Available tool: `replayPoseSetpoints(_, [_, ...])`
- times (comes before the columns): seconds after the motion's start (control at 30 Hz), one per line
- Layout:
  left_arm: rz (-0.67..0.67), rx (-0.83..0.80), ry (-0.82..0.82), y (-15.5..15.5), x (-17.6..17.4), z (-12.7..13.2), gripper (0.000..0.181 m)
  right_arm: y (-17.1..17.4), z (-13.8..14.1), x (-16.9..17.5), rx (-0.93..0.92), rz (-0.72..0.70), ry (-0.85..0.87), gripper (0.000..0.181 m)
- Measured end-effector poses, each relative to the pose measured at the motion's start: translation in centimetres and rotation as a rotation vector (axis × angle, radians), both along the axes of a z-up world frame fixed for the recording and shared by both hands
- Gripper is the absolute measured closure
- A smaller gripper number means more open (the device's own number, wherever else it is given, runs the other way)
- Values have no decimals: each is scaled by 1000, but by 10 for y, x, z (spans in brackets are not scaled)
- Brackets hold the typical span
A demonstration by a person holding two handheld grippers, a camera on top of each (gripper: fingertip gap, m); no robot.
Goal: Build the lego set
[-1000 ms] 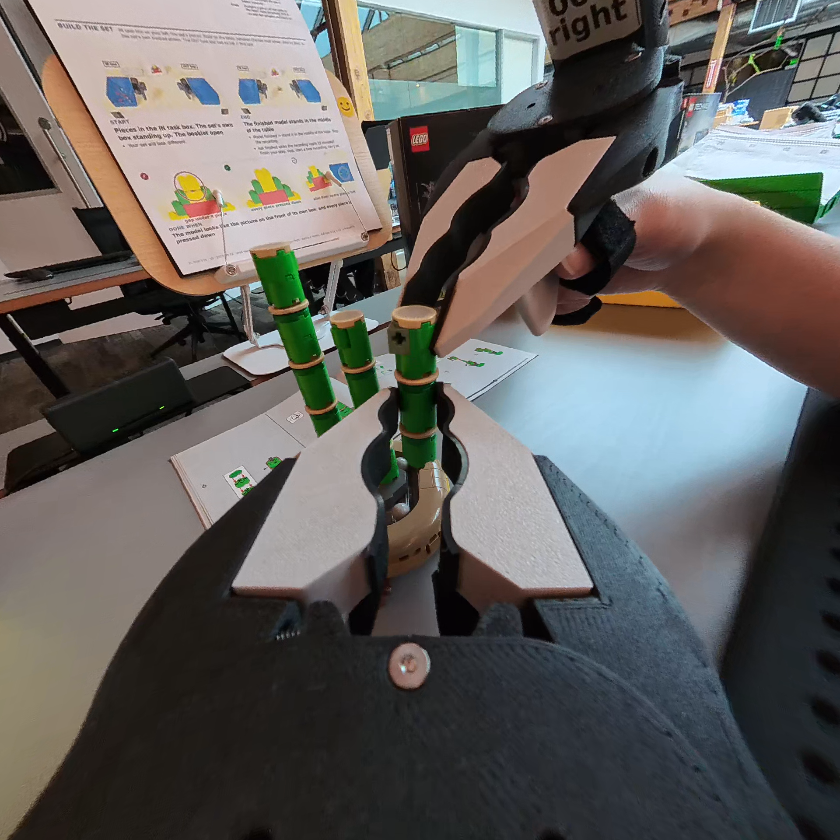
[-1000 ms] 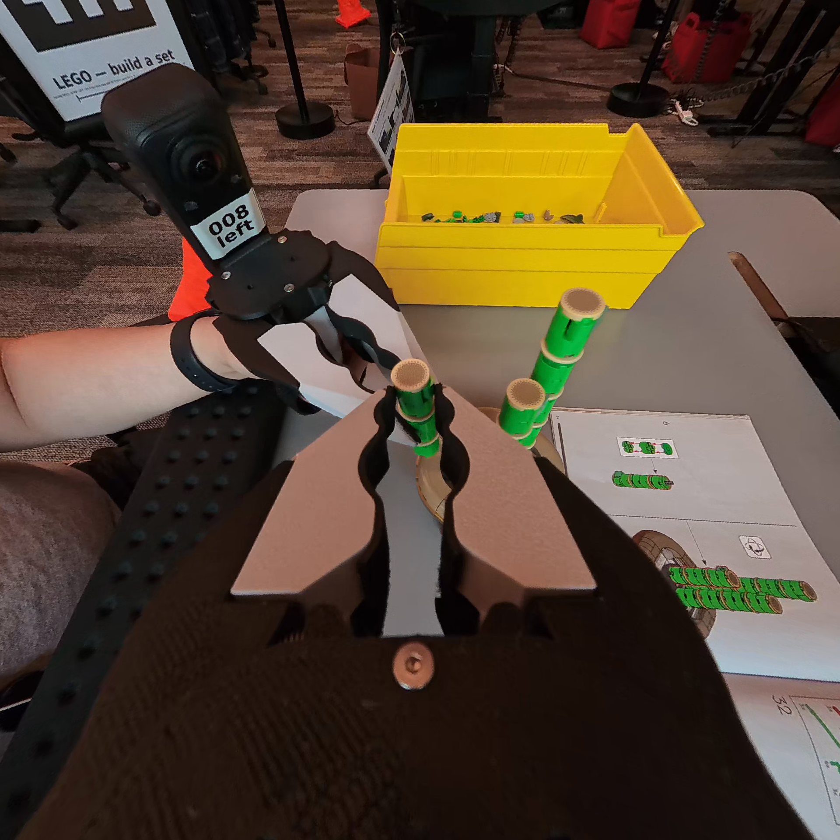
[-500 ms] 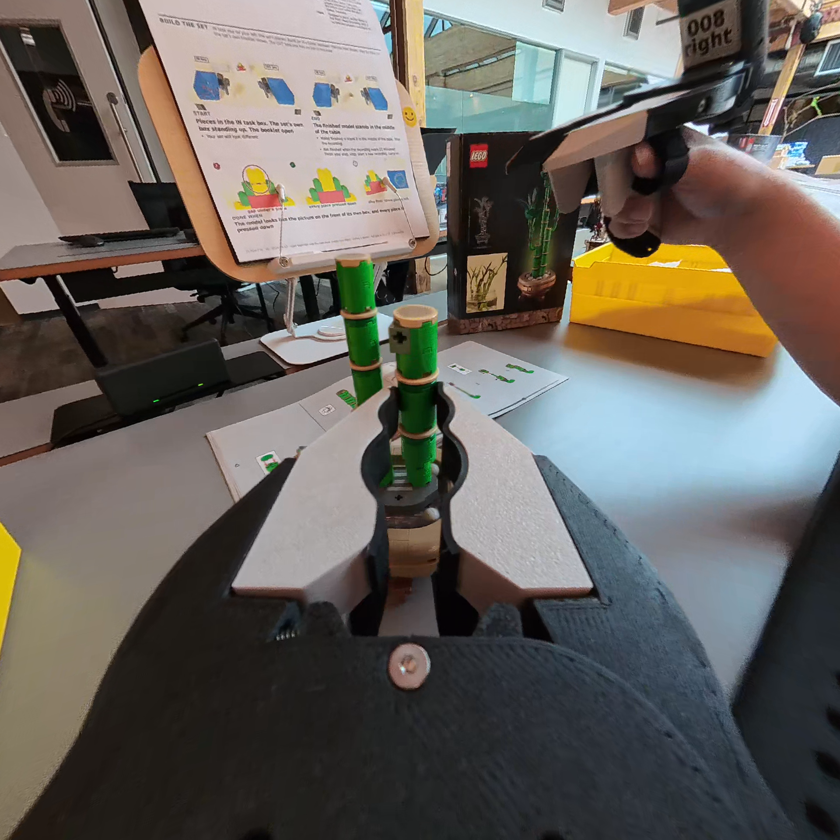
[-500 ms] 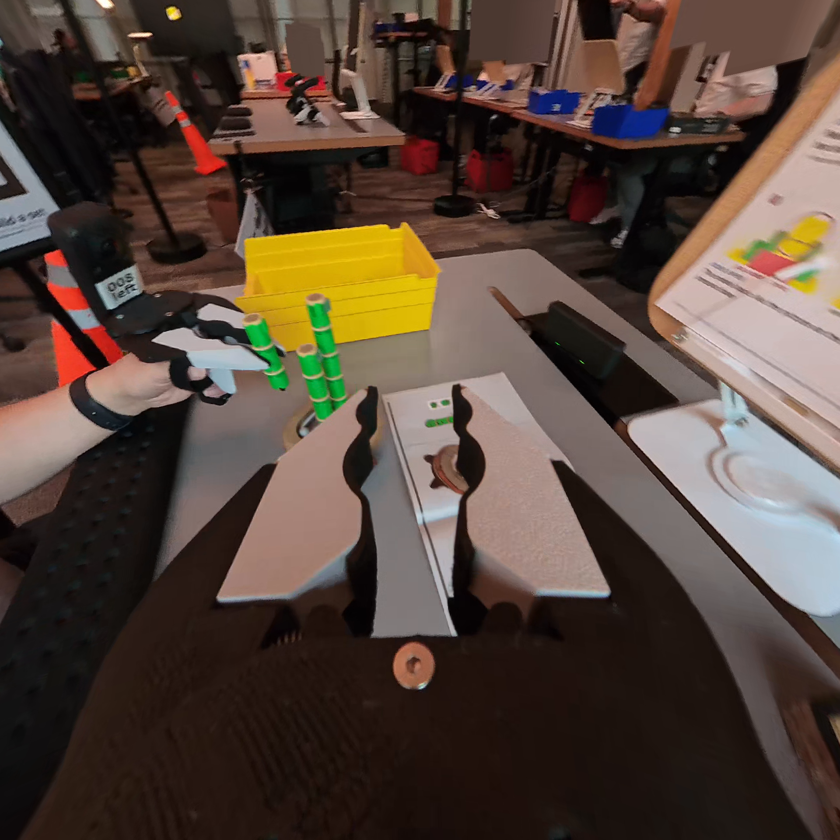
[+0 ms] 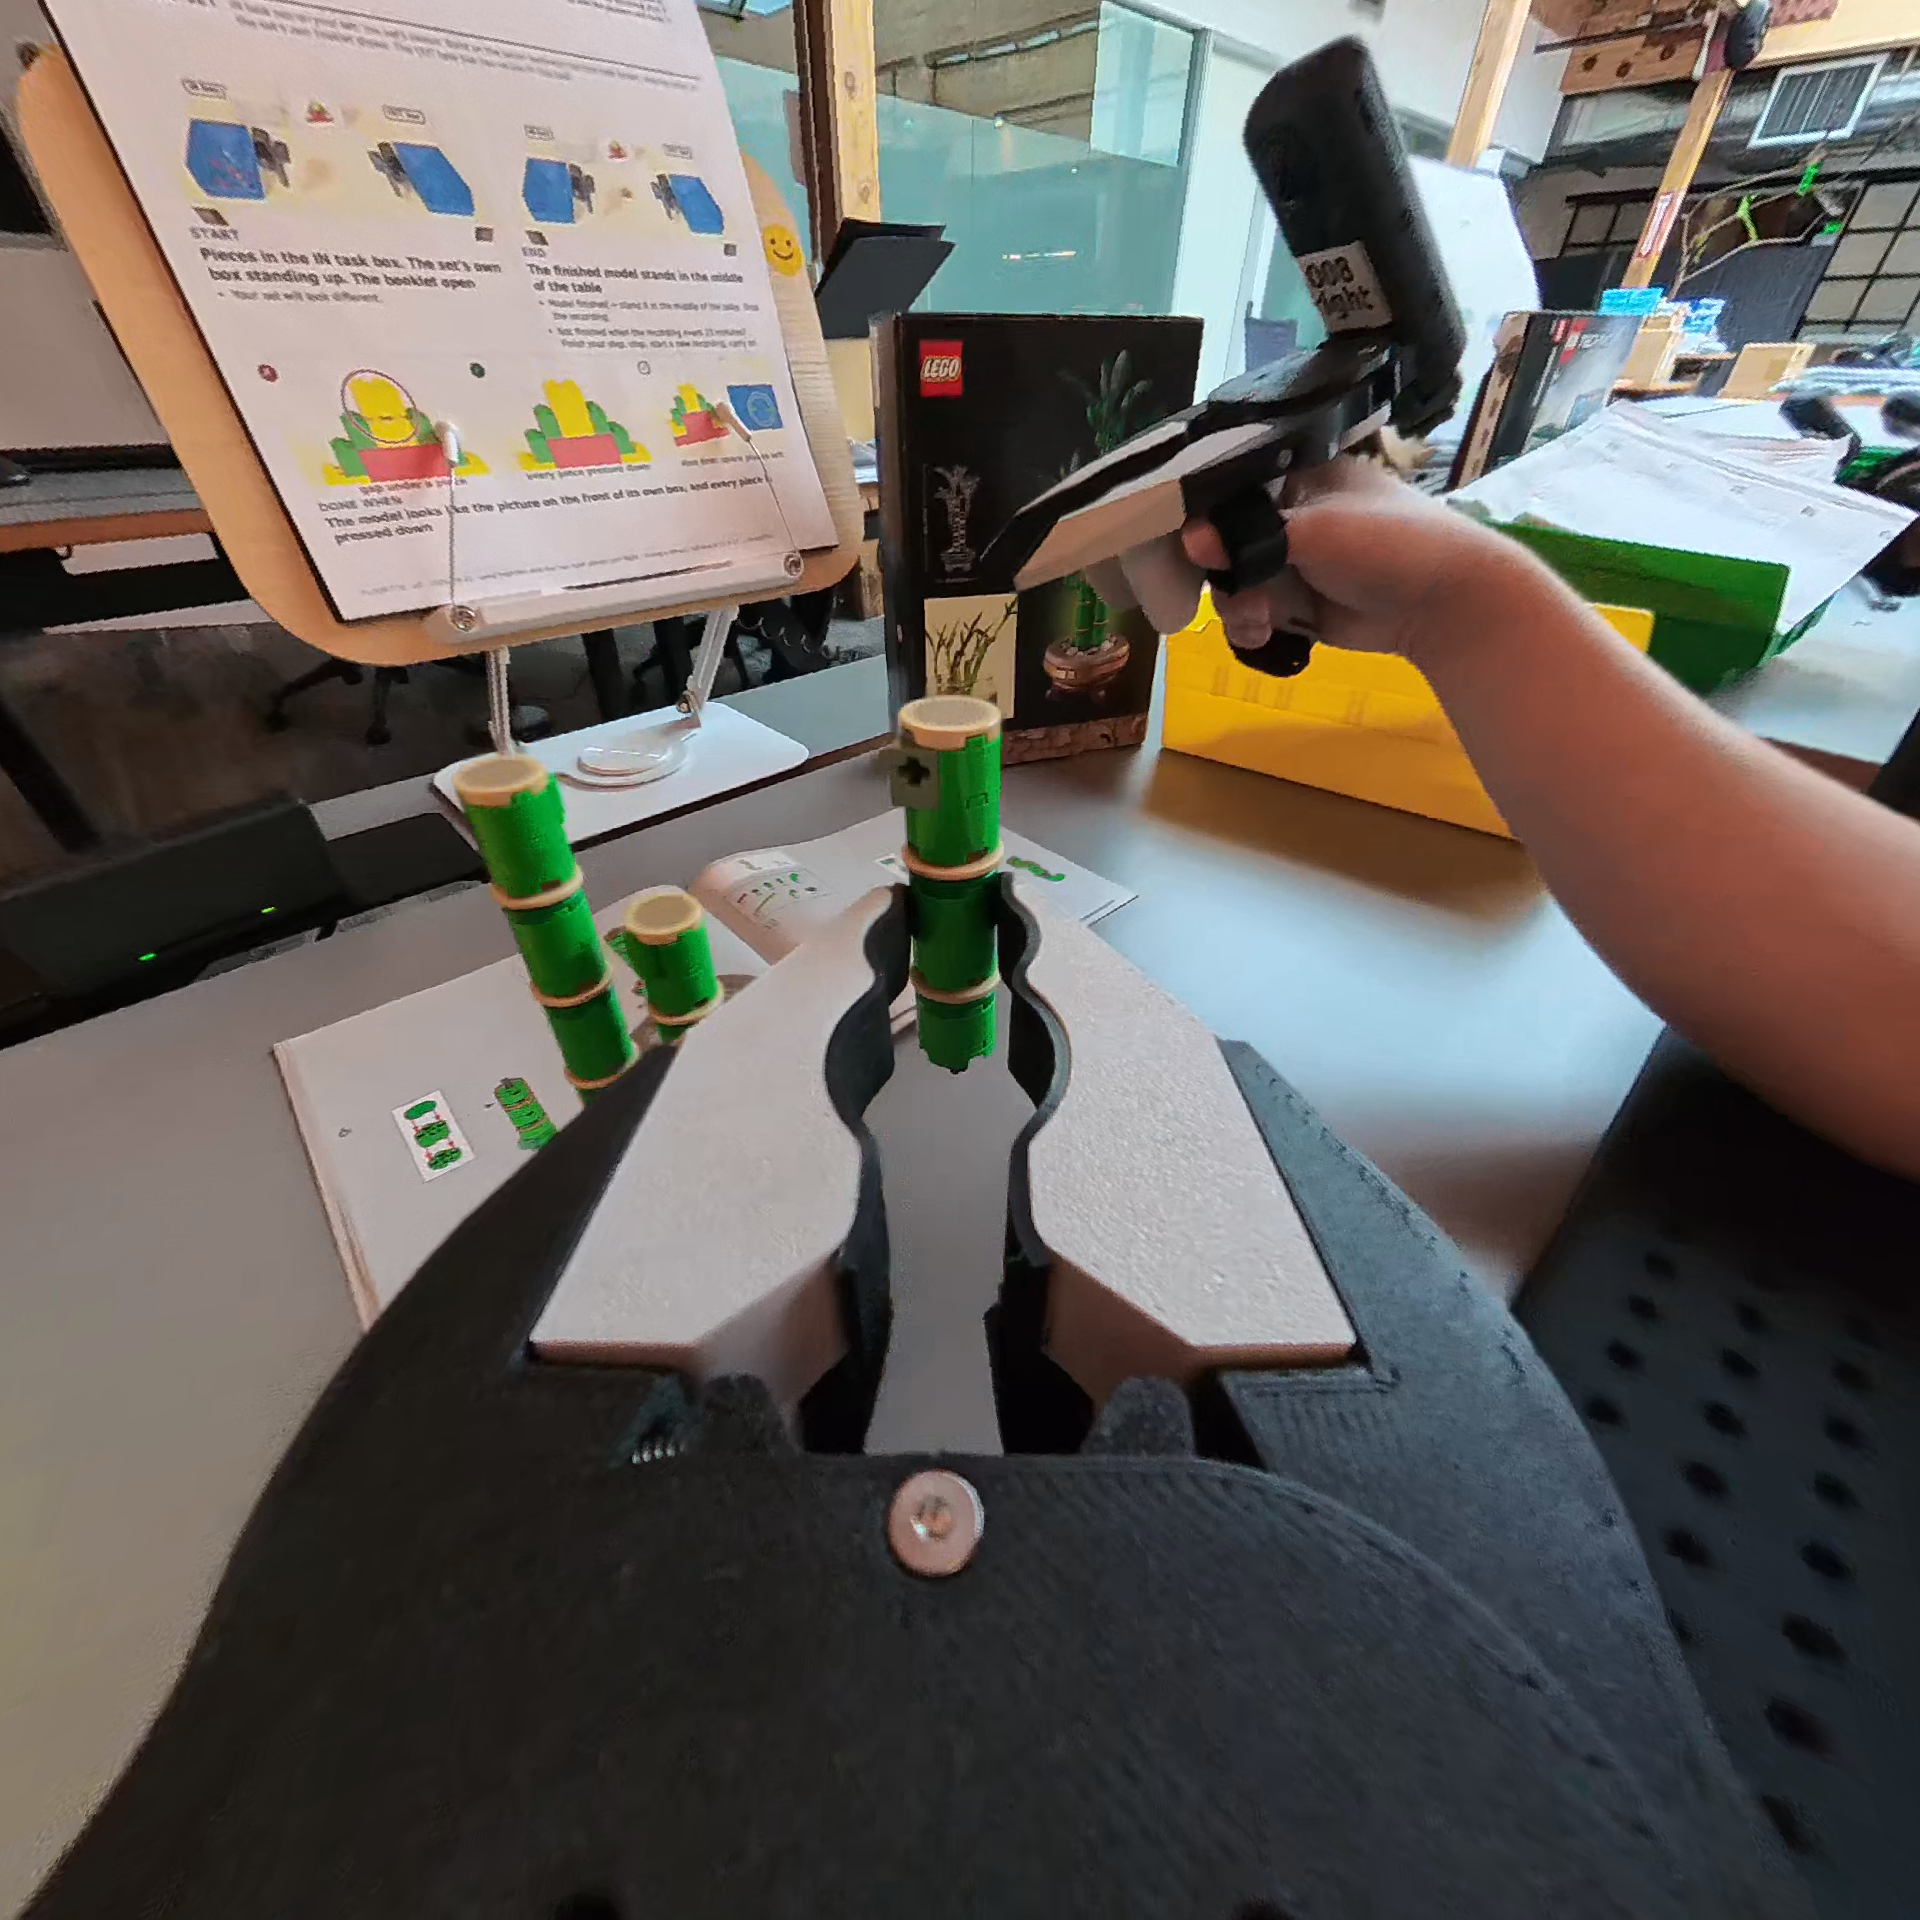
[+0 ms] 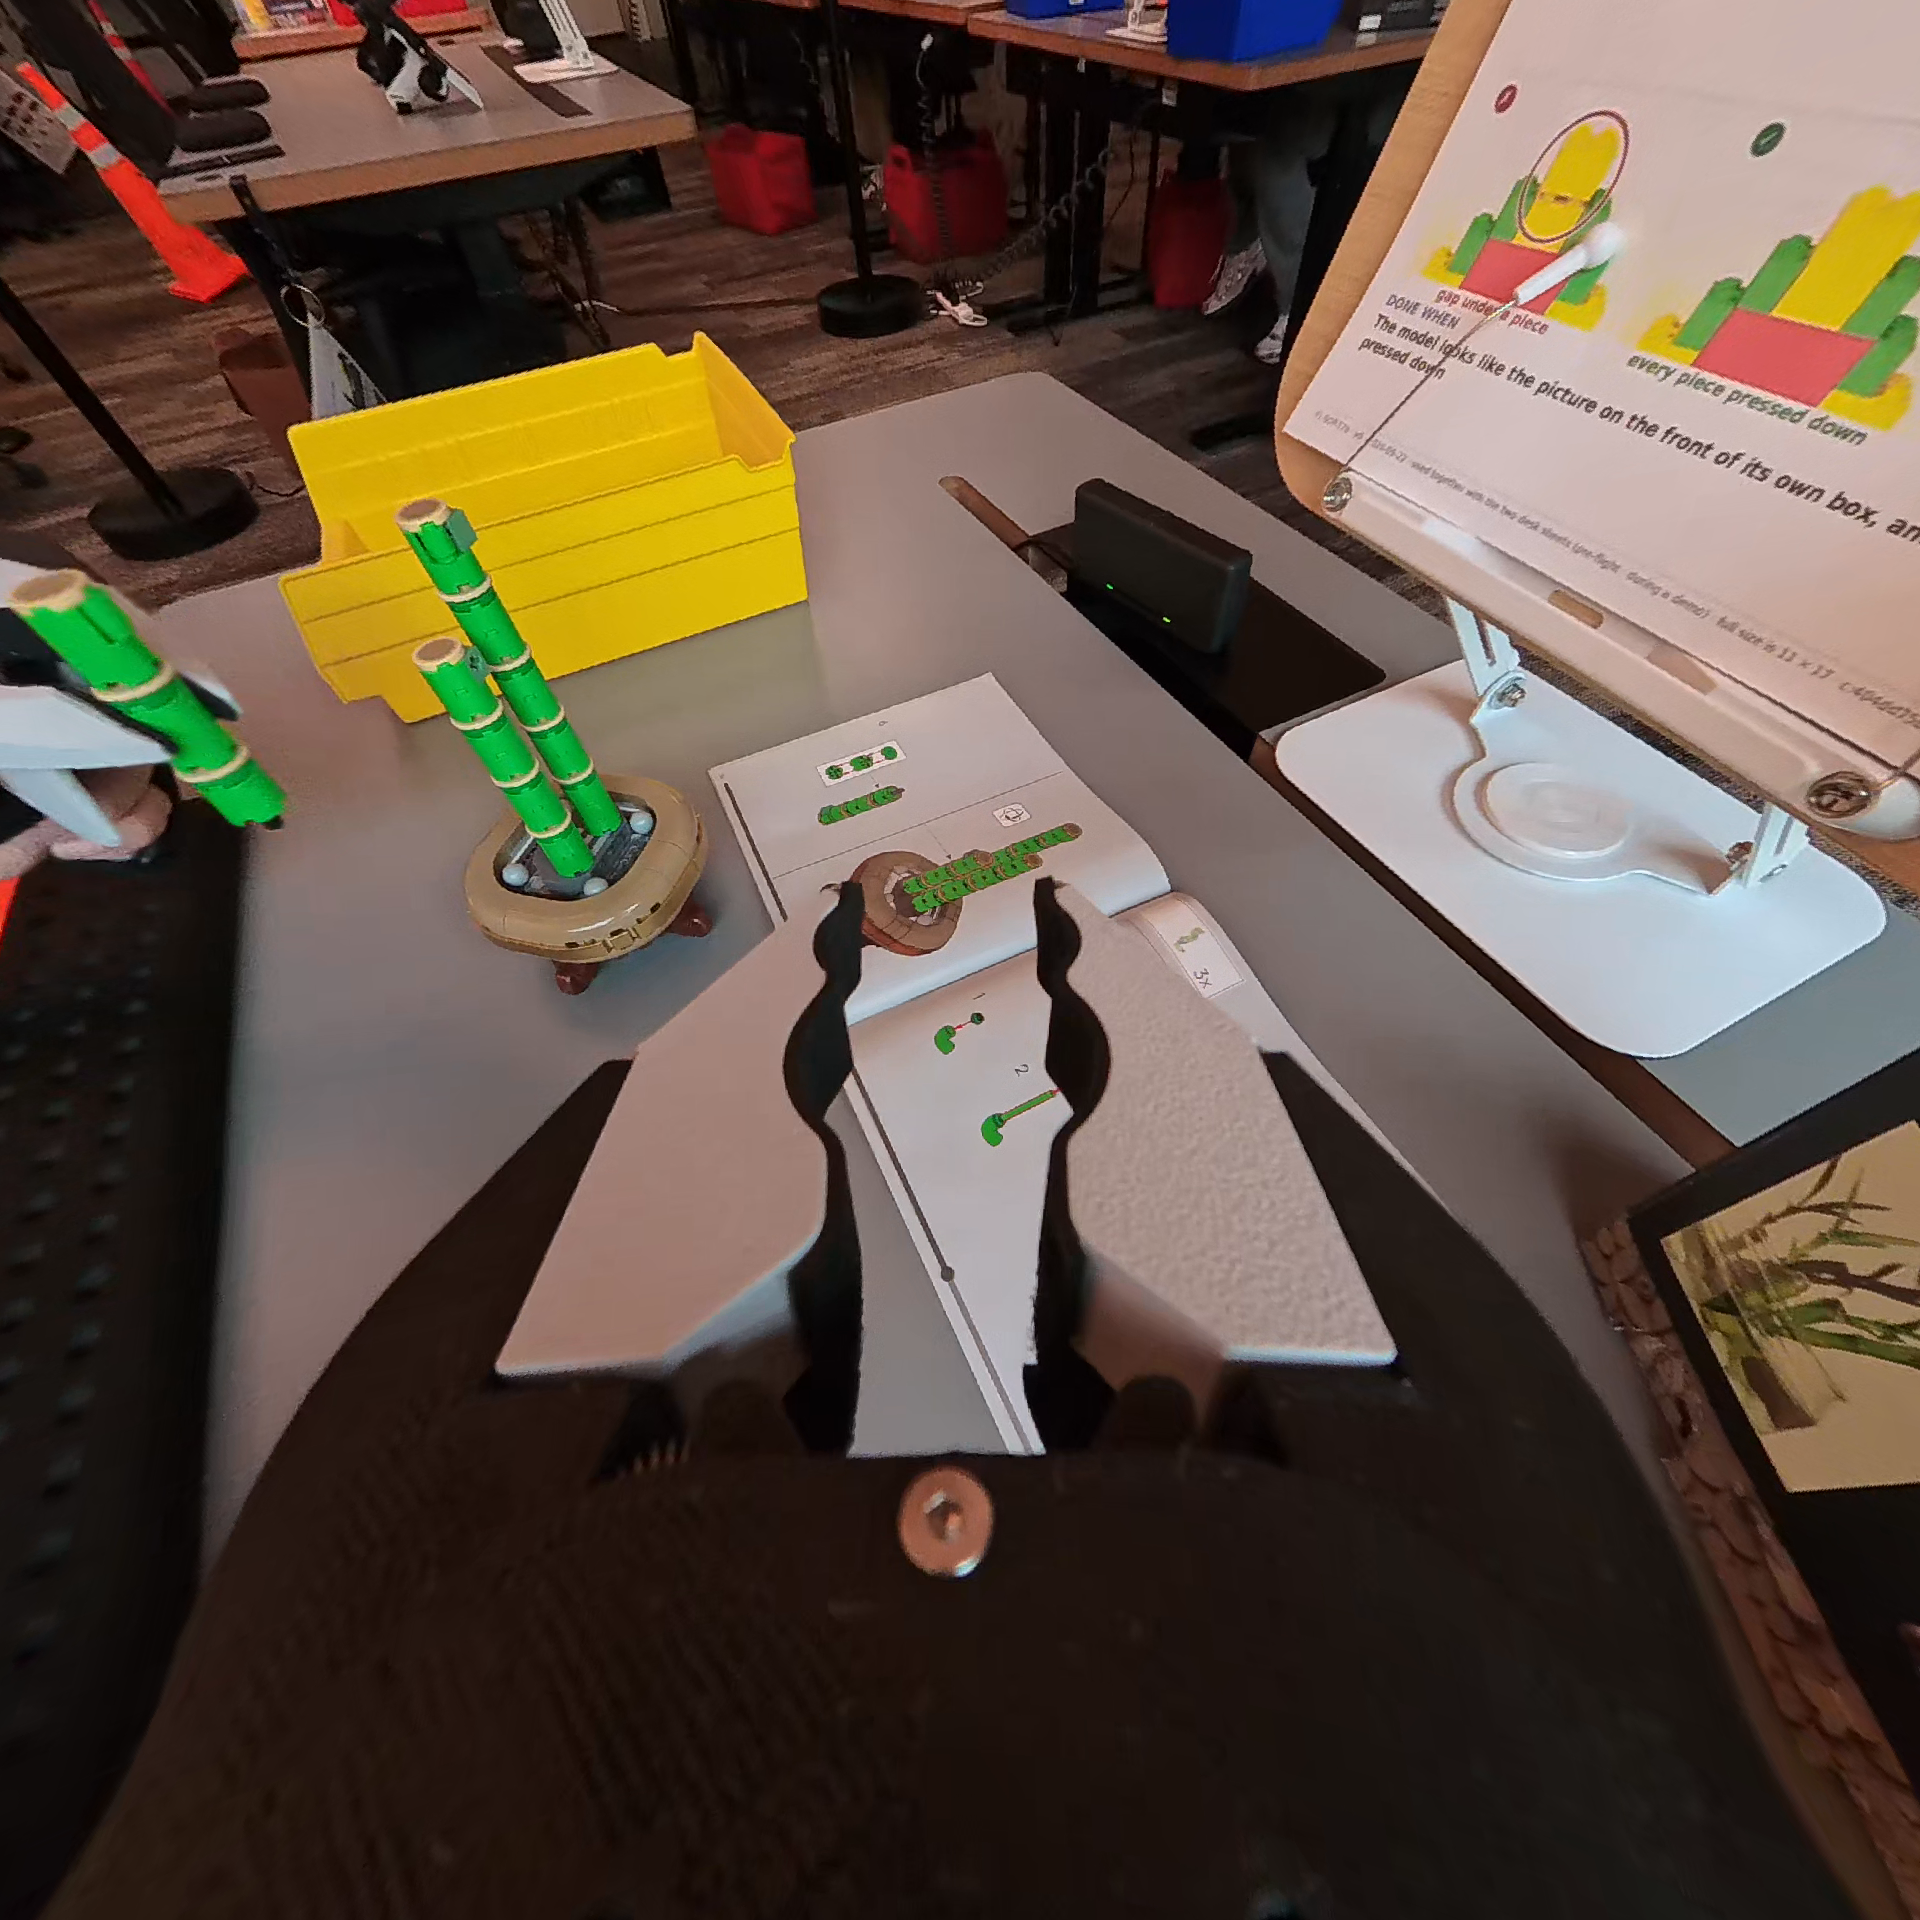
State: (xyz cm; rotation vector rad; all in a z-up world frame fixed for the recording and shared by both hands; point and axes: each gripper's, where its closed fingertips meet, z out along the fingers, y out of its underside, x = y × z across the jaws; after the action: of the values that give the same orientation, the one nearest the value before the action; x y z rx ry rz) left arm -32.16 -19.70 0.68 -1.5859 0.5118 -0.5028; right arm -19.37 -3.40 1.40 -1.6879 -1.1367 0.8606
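- Surface: grey table (image 6: 1039, 488) in an open workroom; other tables, an orange cone (image 6: 156, 218) and red containers (image 6: 769, 177) behind.
- Surroundings: yellow bin (image 6: 582, 520) at the far edge; open instruction booklet (image 6: 935, 790) flat on the table; tilted instruction board (image 6: 1621, 312) on a white stand (image 6: 1579, 873); dark set box (image 5: 1039, 520) standing upright; black device (image 6: 1158, 561) with green lights beside the stand.
- Model: tan round pot (image 6: 587, 883) on the table just left of the booklet, with 2 green bamboo stalks (image 6: 499, 686) planted in it, both leaning left.
- Held piece: third bamboo stalk (image 5: 948, 894), long axis upright in the left wrist view, tan cap on top, lower end in the air, clear of the pot.
- Left gripper (image 5: 951, 977): clamped around the stalk's lower segments.
- Right gripper (image 6: 945, 904): fingers parted, empty, raised above the booklet.
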Motion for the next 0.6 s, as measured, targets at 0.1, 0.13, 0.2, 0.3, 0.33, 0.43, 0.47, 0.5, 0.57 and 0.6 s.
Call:
replayPoseSetpoints(0.1, [9, 7, -45, -8, 1, 9, 167, 0, -1, 0, -13, -1, 4, 149])
replayPoseSetpoints(0.13, [15, 15, -60, -10, -1, 12, 167, 0, -1, 0, -16, -2, 7, 149])
replayPoseSetpoints(0.2, [20, 16, -76, -12, -5, 14, 167, 1, -1, 2, -16, -2, 12, 149])
replayPoseSetpoints(0.3, [56, -13, -80, -9, -17, 11, 167, 2, -1, 6, -11, -4, 16, 149])
replayPoseSetpoints(0.33, [67, -19, -85, -8, -20, 10, 167, 3, -1, 7, -11, -7, 17, 149])
replayPoseSetpoints(0.43, [64, -44, -96, -8, -22, 4, 167, 3, -4, 11, -22, 1, 14, 149])
replayPoseSetpoints(0.47, [72, -50, -87, -6, -23, 2, 167, 3, -7, 12, -28, 6, 4, 149])
replayPoseSetpoints(0.5, [82, -51, -78, -5, -24, 1, 167, 2, -10, 13, -32, 8, -10, 149])
replayPoseSetpoints(0.57, [95, -46, -67, -2, -26, 1, 167, 3, -16, 14, -35, 7, -40, 149])
replayPoseSetpoints(0.6, [98, -44, -66, -1, -26, 2, 167, 3, -19, 14, -35, 9, -53, 149])
